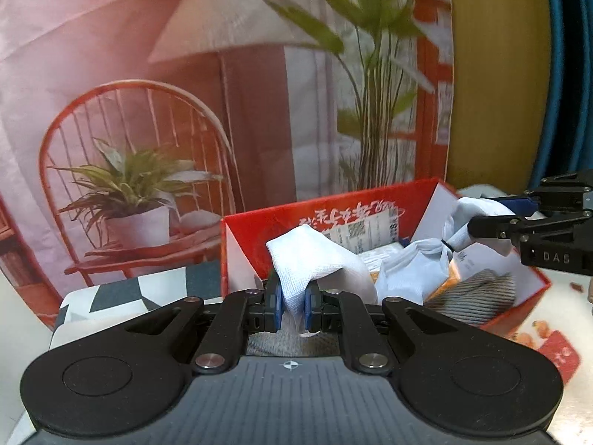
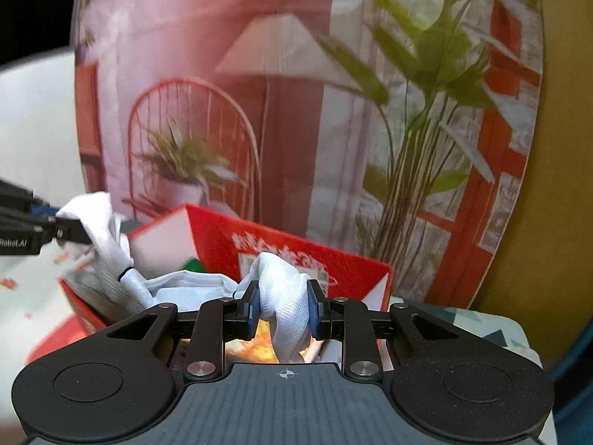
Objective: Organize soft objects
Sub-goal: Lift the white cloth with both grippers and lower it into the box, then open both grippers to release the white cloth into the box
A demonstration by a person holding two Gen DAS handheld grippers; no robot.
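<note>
- A printed backdrop [image 1: 178,85] of a lamp and chair hangs behind the red box [image 1: 370,207] on the table.
- The left gripper [image 1: 292,307] pinches one end of a white garment [image 1: 315,259]; the right gripper [image 2: 283,309] pinches the other end.
- The garment's long axis runs between both grippers, sagging above the box, each hand equally near.

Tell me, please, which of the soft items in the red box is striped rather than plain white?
The grey ribbed fabric lying at the box's near right corner has dark stripes; the garment held in the left gripper is plain white.
</note>
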